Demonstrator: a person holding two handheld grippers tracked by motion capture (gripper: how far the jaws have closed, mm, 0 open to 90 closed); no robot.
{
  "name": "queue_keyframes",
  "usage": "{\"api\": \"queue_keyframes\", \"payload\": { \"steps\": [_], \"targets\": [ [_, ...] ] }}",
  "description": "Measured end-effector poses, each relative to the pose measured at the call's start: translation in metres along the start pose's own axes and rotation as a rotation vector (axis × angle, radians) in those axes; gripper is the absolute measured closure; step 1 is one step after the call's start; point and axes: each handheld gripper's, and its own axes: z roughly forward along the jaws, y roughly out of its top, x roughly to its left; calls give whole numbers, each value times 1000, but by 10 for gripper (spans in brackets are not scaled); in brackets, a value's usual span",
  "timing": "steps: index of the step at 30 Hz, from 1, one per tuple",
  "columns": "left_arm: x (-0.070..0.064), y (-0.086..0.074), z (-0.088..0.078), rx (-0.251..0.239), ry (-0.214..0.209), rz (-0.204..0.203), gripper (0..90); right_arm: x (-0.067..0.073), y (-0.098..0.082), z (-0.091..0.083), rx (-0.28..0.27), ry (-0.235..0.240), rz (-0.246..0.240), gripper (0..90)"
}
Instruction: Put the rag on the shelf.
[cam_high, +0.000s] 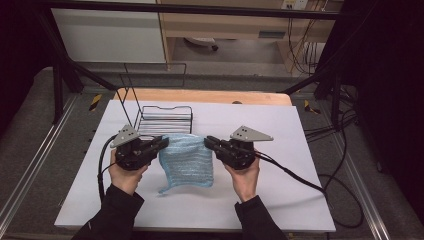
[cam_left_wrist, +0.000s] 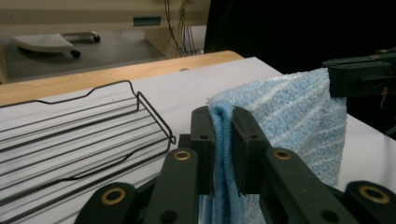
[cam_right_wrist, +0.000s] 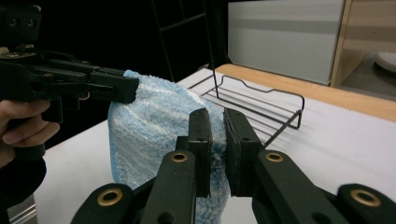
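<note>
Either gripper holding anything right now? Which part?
Both hold the blue towel. The left gripper is shut on its upper left corner and the right gripper on its upper right corner, so it hangs between them over the table.

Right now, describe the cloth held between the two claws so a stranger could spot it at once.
Start at the white table and find the black wire rack near its far edge. Just in front of it, a light blue terry washcloth hangs between the left claw and right claw. It is the sole soft, striped blue item.
</note>
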Motion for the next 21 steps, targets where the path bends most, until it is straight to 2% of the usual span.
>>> {"api": "queue_keyframes", "payload": {
  "steps": [12, 21],
  "targets": [
    [5, 21, -18, -97, 7, -2, 799, 14, 25, 2, -88, -9, -44, 825],
    [9, 37, -30, -169, 32, 12, 800, 23, 44, 8, -146, -20, -77, 826]
  ]
}}
